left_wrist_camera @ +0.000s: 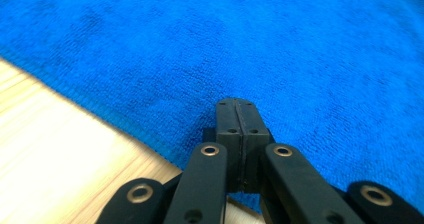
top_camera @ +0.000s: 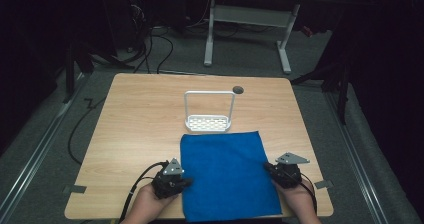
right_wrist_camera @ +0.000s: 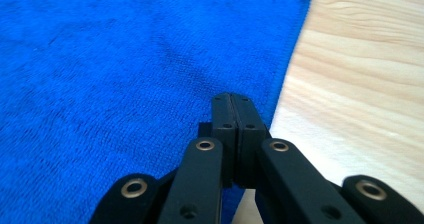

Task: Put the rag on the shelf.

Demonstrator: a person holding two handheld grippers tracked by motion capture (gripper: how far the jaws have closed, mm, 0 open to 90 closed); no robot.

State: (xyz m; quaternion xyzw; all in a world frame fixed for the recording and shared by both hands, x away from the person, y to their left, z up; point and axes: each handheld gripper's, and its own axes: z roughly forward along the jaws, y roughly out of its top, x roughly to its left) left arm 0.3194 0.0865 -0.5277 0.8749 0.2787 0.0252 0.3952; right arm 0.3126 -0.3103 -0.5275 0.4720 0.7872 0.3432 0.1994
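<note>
Cloth, a flat blue terry rectangle [top_camera: 226,175], lies on the light wooden table [top_camera: 135,129], just nearer than the white wire-handled rack [top_camera: 208,116]. Left gripper [left_wrist_camera: 236,105] over its left edge, right gripper [right_wrist_camera: 231,98] over its right edge; both jaw pairs are pressed together, pinching nothing.

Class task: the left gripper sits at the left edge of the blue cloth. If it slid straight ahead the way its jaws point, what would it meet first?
Probably just the blue cloth. The left gripper, jaws closed, points across it, with nothing standing on it ahead.
</note>
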